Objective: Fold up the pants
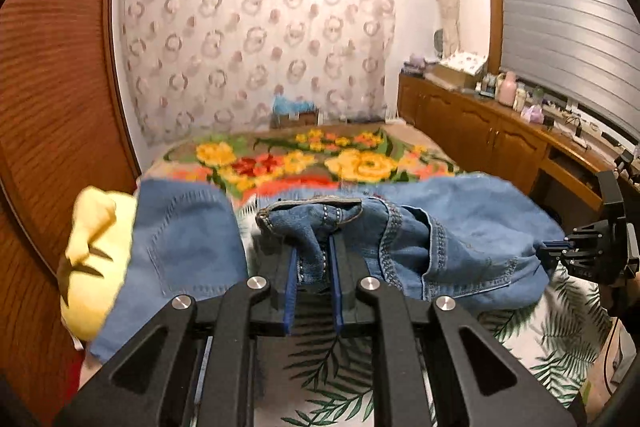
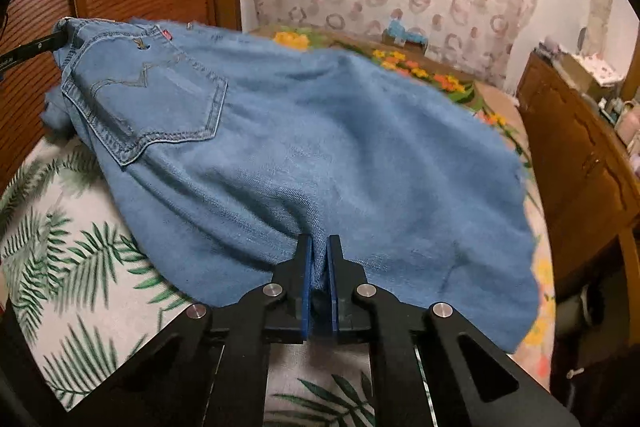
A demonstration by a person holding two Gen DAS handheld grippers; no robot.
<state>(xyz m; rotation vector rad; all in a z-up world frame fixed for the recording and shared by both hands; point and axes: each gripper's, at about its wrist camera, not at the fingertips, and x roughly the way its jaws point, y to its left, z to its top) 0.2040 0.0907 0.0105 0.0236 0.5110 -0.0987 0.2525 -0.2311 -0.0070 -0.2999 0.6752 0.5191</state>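
Observation:
Light blue denim pants (image 1: 460, 227) hang stretched between my two grippers above the bed. My left gripper (image 1: 314, 255) is shut on the bunched waistband (image 1: 312, 223), which has studded trim. My right gripper (image 2: 319, 253) is shut on a fold of the pants (image 2: 320, 147) near the leg end. In the right wrist view a back pocket (image 2: 148, 103) with a red tab faces me, and the left gripper (image 2: 32, 47) holds the far waist corner. The right gripper also shows in the left wrist view (image 1: 560, 251), at the cloth's right end.
The bed has a white sheet with green palm leaves (image 2: 80, 259) and a floral blanket (image 1: 320, 159) farther back. A yellow pillow (image 1: 96, 259) lies at the left. A wooden wardrobe (image 1: 52, 107) stands left, a wooden cabinet with bottles (image 1: 500, 131) right.

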